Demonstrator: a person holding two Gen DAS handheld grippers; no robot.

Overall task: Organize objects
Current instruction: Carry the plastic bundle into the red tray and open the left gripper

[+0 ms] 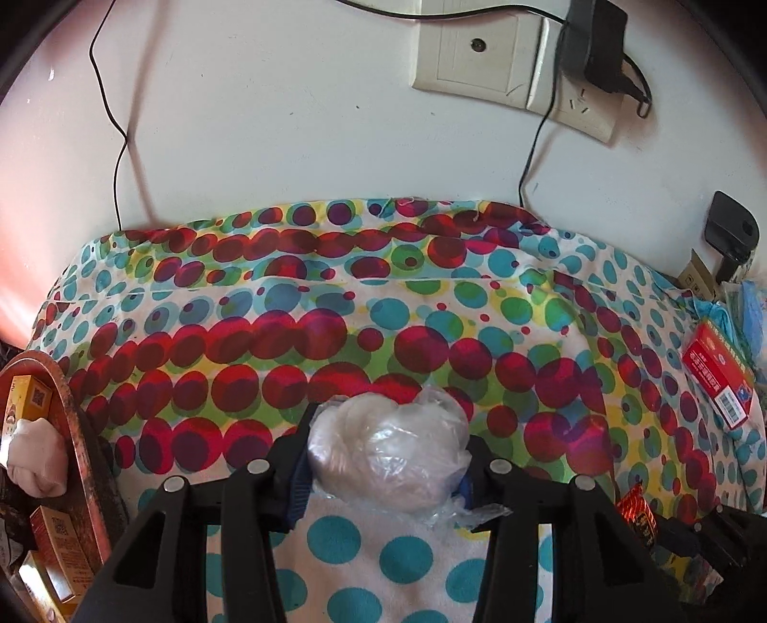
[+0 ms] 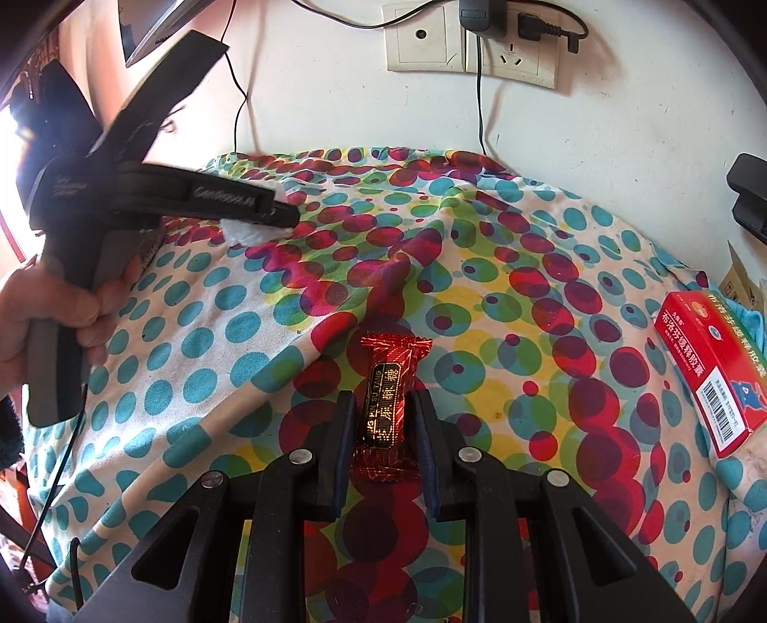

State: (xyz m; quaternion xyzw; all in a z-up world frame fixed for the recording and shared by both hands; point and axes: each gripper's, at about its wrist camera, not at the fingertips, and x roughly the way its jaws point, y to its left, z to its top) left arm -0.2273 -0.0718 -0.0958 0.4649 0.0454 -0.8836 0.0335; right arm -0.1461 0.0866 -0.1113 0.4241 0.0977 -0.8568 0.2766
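A dotted cloth (image 2: pixel 479 268) covers the bench below a white wall with two socket plates. The left tool (image 1: pixel 388 460) grips one clear plastic-wrapped white bundle (image 1: pixel 388 455). The right tool (image 2: pixel 383 426) sits narrow around one red candy (image 2: pixel 389 407) lying on the cloth, contact unclear. One red medicine box (image 2: pixel 714 369) lies near the right edge; one tray (image 1: pixel 76 431) at left holds several small boxes.

Premises appear domestic, a lived-in room. A polka-dot cloth (image 2: pixel 503 268) covers the work surface against a white wall with a wall socket (image 2: pixel 513 52) and plugged-in charger (image 1: pixel 592 43). A red medicine box (image 2: pixel 709 364) lies on the cloth.
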